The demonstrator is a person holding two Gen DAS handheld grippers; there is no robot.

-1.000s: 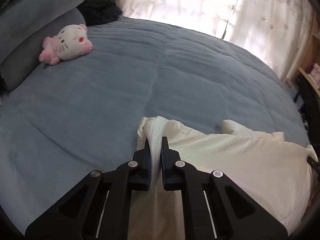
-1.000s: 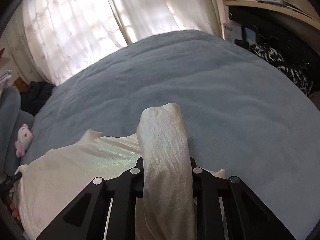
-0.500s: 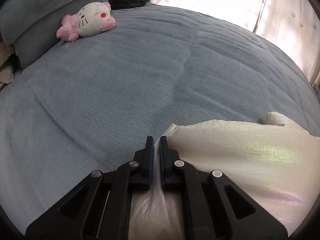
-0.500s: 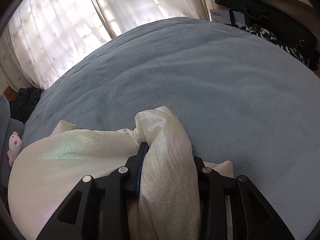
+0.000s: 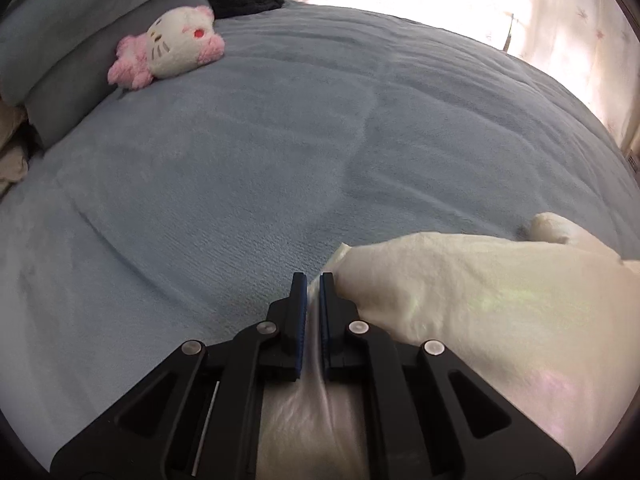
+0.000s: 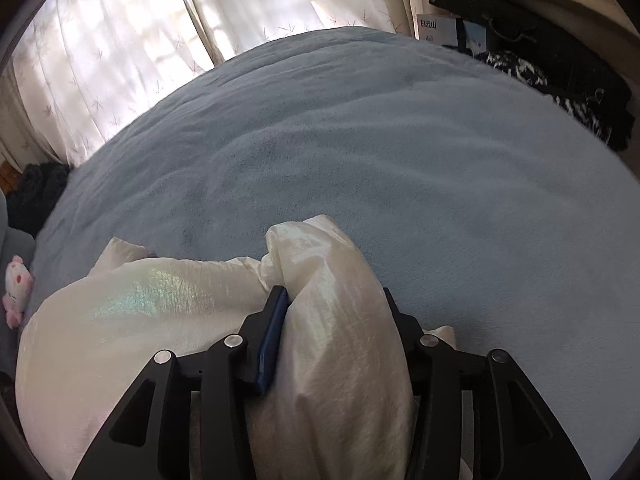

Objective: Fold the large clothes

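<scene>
Cream satin garment (image 5: 480, 320) lies doubled on the blue bed (image 5: 240, 180); your left tool (image 5: 311, 280) clamps its edge, your right tool (image 6: 332, 292) has just been opening around a bunched corner; smoothing remains.

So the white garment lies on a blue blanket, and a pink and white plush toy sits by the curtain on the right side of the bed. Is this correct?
Not quite. The plush toy sits at the left side, against the grey pillow, not by the curtain; the left wrist view shows it. The white garment does lie on the blue blanket.
</scene>
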